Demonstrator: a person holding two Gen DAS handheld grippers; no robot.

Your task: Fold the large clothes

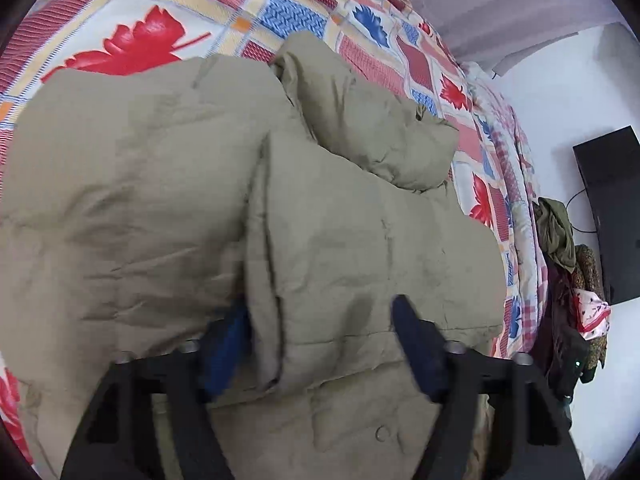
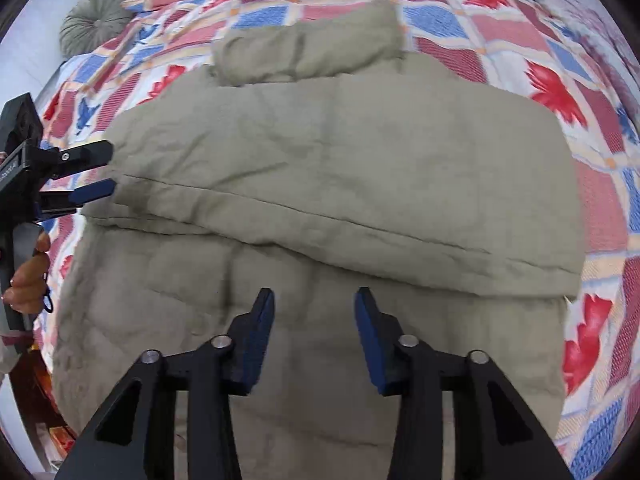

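Spread across a patchwork quilt (image 2: 552,92) with red and blue leaves, the olive padded jacket (image 2: 320,184) lies partly folded, one panel doubled over its middle. At its left edge the left gripper (image 2: 102,170) pinches the folded hem, likely to anchor the crease; the right gripper (image 2: 315,300) hovers with jaws apart, holding nothing.

Left hand-held gripper (image 2: 108,170) points in from the side, jaws part-open, a hand (image 2: 30,272) on its grip; right hand-held gripper (image 2: 315,300) angles steeply down — jaws apart, nothing between them.
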